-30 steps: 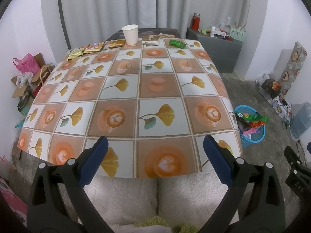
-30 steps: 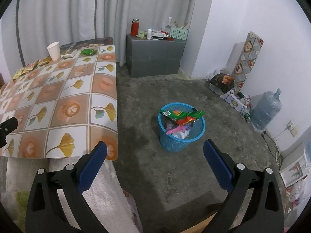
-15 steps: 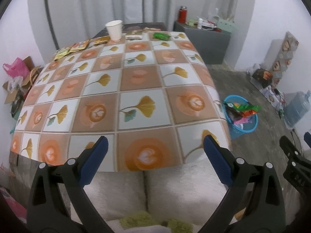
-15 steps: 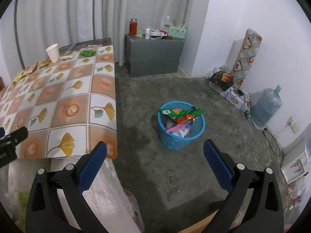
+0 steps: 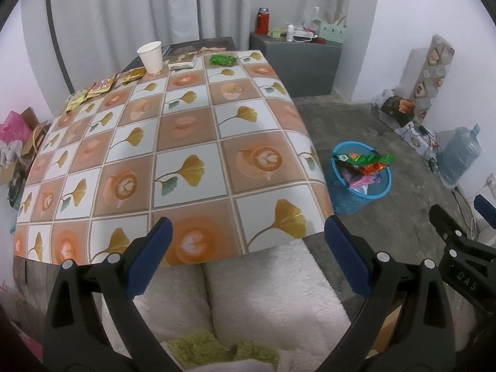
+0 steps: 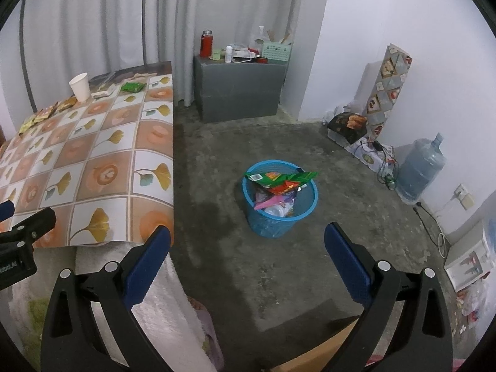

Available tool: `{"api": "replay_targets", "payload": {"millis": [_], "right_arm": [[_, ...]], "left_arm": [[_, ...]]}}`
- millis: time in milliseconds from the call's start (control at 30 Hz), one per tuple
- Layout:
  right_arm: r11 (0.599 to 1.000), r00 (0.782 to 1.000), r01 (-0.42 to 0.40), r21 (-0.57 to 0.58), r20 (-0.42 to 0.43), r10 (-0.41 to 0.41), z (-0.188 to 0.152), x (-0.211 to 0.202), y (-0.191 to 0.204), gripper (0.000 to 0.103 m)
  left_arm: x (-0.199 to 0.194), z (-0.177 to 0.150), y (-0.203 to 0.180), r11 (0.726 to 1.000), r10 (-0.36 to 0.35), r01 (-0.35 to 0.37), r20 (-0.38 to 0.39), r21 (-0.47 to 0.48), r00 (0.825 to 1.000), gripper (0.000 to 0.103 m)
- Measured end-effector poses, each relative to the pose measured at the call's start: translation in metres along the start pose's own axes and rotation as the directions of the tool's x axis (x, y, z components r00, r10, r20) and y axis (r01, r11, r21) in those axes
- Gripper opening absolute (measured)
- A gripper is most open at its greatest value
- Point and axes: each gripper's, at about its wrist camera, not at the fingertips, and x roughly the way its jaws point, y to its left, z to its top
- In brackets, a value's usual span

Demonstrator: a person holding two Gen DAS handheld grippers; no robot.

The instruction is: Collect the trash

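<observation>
A table with a leaf-and-coffee patterned cloth [image 5: 186, 142] carries trash at its far edge: a white paper cup [image 5: 150, 56], a green wrapper [image 5: 222, 59], a flat packet [image 5: 183, 62] and several yellow and brown sachets [image 5: 102, 86]. A blue mesh bin [image 5: 361, 183] full of wrappers stands on the floor to the right; it also shows in the right wrist view [image 6: 280, 198]. My left gripper [image 5: 246, 234] is open and empty, near the table's front edge. My right gripper [image 6: 247, 241] is open and empty, above the floor before the bin.
A grey cabinet [image 6: 240, 88] with a red flask and clutter stands at the back wall. A water jug [image 6: 420, 167], boxes and cables line the right wall. A white fluffy cushion [image 5: 254, 291] lies below the table's front edge. Bags and cardboard sit at far left [image 5: 15, 133].
The left wrist view has swung to the right, so the table sits further left and the bin and floor show more. The right view has barely shifted. Both grippers stay open.
</observation>
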Motion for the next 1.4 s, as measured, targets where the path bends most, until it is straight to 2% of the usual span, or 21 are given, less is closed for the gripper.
{"api": "replay_targets", "payload": {"millis": [333, 800, 1400], "right_arm": [[1.000, 1.000, 0.005, 0.013, -0.002, -0.005, -0.001, -0.003, -0.011, 0.097], [0.998, 0.999, 0.034, 0.047, -0.008, -0.034, -0.005, -0.002, -0.040, 0.097], [0.999, 1.000, 0.026, 0.035, -0.010, -0.026, -0.005, -0.001, -0.037, 0.096]], "left_arm": [[-0.006, 0.000, -0.008, 1.000, -0.003, 0.003, 0.006, 0.009, 1.000, 0.094], [-0.011, 0.003, 0.005, 0.999, 0.022, -0.022, 0.025, -0.024, 0.999, 0.094], [-0.011, 0.004, 0.024, 0.996, 0.065, -0.062, 0.033, -0.065, 0.997, 0.094]]}}
